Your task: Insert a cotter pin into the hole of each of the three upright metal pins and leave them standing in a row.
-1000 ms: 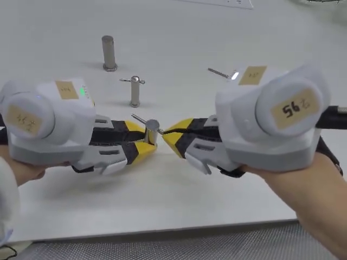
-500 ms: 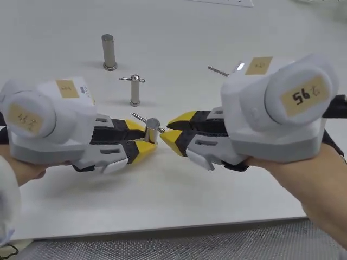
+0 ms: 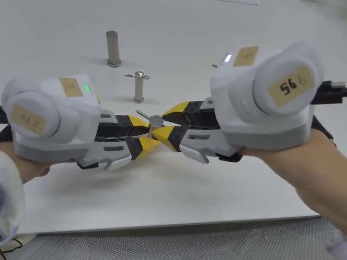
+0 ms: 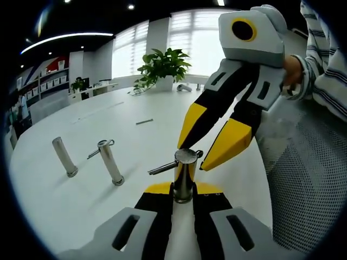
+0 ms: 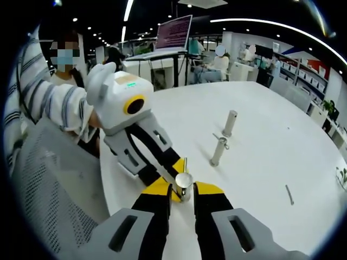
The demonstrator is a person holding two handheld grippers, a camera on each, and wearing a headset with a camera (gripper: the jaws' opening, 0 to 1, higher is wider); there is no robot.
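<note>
The nearest metal pin (image 3: 155,121) stands upright on the table (image 3: 162,189) between the two sets of tongs. The first cotter pin (image 3: 142,114) passes through the hole at its top, and in the head view the shank projects toward 10 o'clock. The left gripper (image 3: 145,134) enters from 9 o'clock, and its jaws are clamped on the lower body of this pin, as the left gripper view confirms. The right gripper (image 3: 162,125) enters from 3 o'clock. Its jaws stand a narrow gap apart, one on each side of the pin top and the looped end of the first cotter pin; whether they press on either cannot be told. Metal pins: three. The middle metal pin (image 3: 139,89) stands at 11 o'clock from the nearest one, apart from both grippers, with the second cotter pin (image 3: 135,76) through its top. The far metal pin (image 3: 113,47) stands upright further along the same 11 o'clock line. Cotter pins: three. The loose cotter pin (image 4: 143,122) lies flat on the table, well apart from the row, between 1 and 2 o'clock from the nearest pin in the head view. Grippers: two.
</note>
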